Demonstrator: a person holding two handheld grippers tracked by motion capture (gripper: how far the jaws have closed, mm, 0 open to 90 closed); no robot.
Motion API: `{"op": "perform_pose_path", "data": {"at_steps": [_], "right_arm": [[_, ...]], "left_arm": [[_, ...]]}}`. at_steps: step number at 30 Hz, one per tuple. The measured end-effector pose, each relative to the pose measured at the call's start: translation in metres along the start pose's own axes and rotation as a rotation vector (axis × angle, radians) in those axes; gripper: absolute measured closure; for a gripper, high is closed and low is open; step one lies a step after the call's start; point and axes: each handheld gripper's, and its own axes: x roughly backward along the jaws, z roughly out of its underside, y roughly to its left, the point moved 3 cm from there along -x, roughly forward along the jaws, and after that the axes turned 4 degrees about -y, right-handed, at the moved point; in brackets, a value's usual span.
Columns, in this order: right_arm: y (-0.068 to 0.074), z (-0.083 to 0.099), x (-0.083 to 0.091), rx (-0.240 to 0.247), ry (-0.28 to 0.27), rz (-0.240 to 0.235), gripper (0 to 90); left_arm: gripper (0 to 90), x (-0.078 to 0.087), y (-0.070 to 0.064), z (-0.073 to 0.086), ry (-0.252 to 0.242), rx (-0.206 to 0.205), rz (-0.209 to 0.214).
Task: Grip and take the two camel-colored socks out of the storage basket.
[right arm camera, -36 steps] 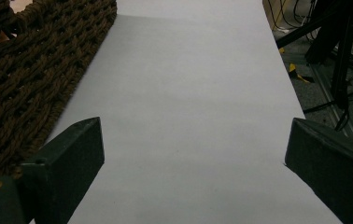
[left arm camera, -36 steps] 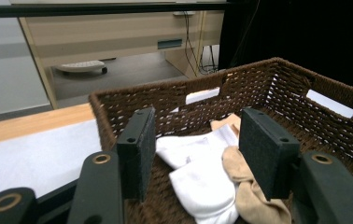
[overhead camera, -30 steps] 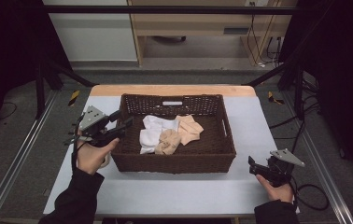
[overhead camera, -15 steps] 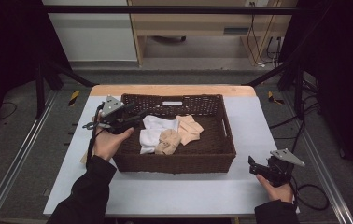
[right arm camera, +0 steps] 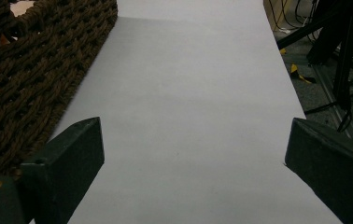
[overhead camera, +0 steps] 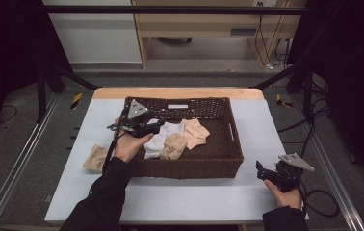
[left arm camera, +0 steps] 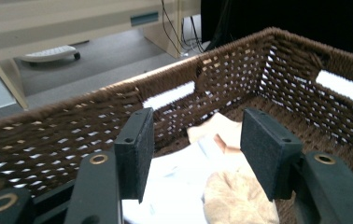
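The left gripper point(overhead camera: 157, 123) had been carried from beside the basket point(overhead camera: 228, 126) to above its inside within a second, jaws parted, empty, poised over the white cloth point(left arm camera: 184, 177); a pick seemed imminent. The right gripper point(overhead camera: 263, 171) was held wide, idle.

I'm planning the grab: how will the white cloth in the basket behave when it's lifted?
The white cloth lies crumpled in folds, so it is probably floppy and will drape from the left tongs. It looks thin, likely light. The beige cloth overlaps it and may get dragged along.
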Motion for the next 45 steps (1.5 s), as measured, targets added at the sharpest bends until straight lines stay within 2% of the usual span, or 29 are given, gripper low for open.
{"op": "perform_pose_path", "data": {"at_steps": [3,13,19,21,27,30,36,37,39,41,42,43,45], "right_arm": [[0.0,0.0,0.0,0.0,0.0,0.0,4.9],[0.0,0.0,0.0,0.002,-0.001,-0.003,4.9],[0.0,0.0,-0.001,0.003,-0.001,-0.002,5.0],[0.0,0.0,-0.001,0.005,-0.001,-0.002,4.9],[0.0,0.0,-0.001,-0.001,-0.001,-0.002,4.9],[0.0,0.0,-0.001,0.003,-0.002,-0.002,4.9],[0.0,0.0,-0.001,0.003,-0.002,-0.003,4.9],[0.0,0.0,-0.001,0.0,-0.002,-0.003,5.0],[0.0,0.0,-0.001,0.0,-0.002,-0.003,4.9],[0.0,0.0,-0.001,0.001,-0.003,-0.004,4.9],[0.0,0.0,-0.001,-0.001,-0.002,-0.004,4.9],[0.0,0.0,-0.001,-0.001,-0.002,-0.004,4.9],[0.0,0.0,0.0,-0.001,-0.001,-0.003,4.9]], "left_arm": [[43.6,-0.008,-0.003,0.006,0.028,-0.004,0.004],[42.1,-0.031,-0.013,0.028,0.168,-0.027,0.022],[41.7,-0.038,-0.015,0.038,0.251,-0.034,0.04],[41.5,-0.04,-0.016,0.041,0.276,-0.048,0.038],[42.1,-0.042,-0.019,0.046,0.319,-0.063,0.041],[43.5,-0.044,-0.021,0.049,0.349,-0.07,0.059],[46.0,-0.049,-0.024,0.055,0.432,-0.117,0.061],[49.7,-0.05,-0.024,0.056,0.439,-0.117,0.067],[51.5,-0.05,-0.024,0.056,0.45,-0.111,0.083],[58.9,-0.05,-0.024,0.057,0.466,-0.105,0.087],[67.4,-0.05,-0.024,0.057,0.472,-0.106,0.091],[67.4,-0.049,-0.023,0.057,0.481,-0.109,0.101],[75.7,-0.049,-0.024,0.056,0.484,-0.118,0.123]]}}
